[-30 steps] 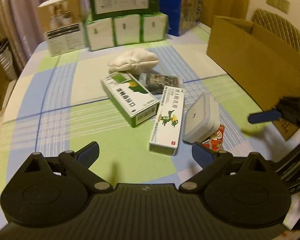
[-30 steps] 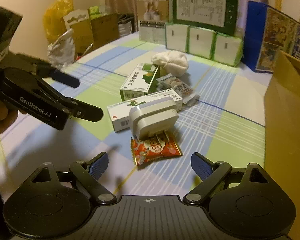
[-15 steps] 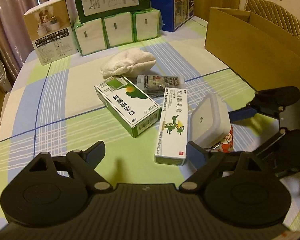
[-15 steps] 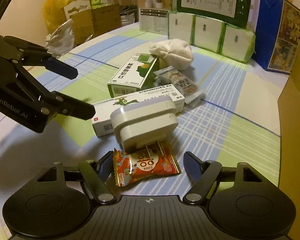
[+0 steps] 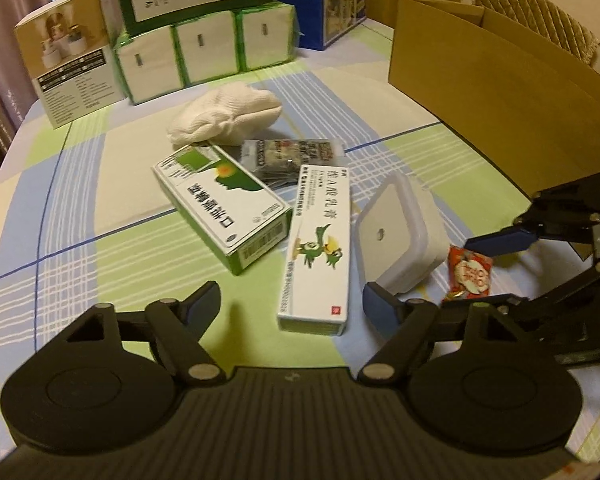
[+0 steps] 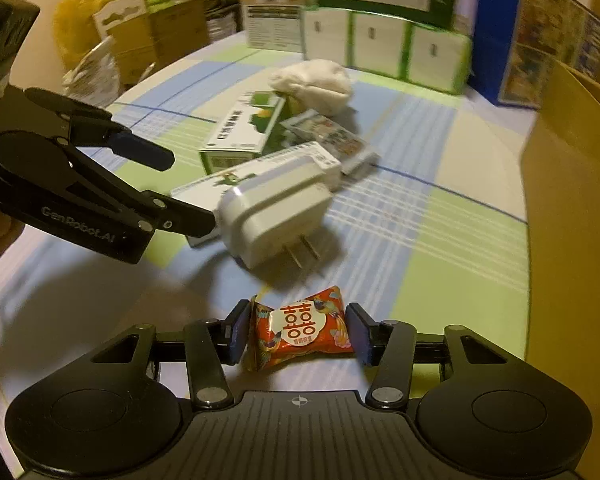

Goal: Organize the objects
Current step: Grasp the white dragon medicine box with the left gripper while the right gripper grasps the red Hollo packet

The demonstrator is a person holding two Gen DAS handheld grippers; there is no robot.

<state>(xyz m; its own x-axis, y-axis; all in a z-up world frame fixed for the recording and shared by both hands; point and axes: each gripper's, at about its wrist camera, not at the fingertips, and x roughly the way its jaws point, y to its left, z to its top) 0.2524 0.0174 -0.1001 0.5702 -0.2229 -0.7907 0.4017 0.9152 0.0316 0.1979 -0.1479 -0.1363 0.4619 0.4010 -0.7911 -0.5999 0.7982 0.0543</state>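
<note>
Two grippers in shot, both down low over the checked tablecloth [image 5: 100, 184]. The right gripper [image 6: 298, 334] has its pads right up against both ends of a little red candy packet [image 6: 300, 330], so it's pinching it. You can't see under the packet, so I can't tell if it's off the cloth or not. From the left wrist view the same candy [image 5: 469, 272] only peeks out between black linkage parts.

The left gripper [image 5: 296, 306] is spread wide with nothing between the fingers, hovering just in front of the long white box with a green bird [image 5: 319, 244]. Beside that box sits a white plug adapter [image 6: 274, 210], tipped on its side with the prongs facing the right camera. One of the left gripper's fingertips overlaps its edge in the right view; touching or not, no idea.

Behind those: a green and white medicine box [image 5: 224, 208], a dark crinkly sachet [image 5: 292, 154] half tucked under the boxes, print unreadable, and a white cloth bundle [image 5: 228, 118]. A cardboard box [image 5: 491, 80] runs out of frame on the right.
</note>
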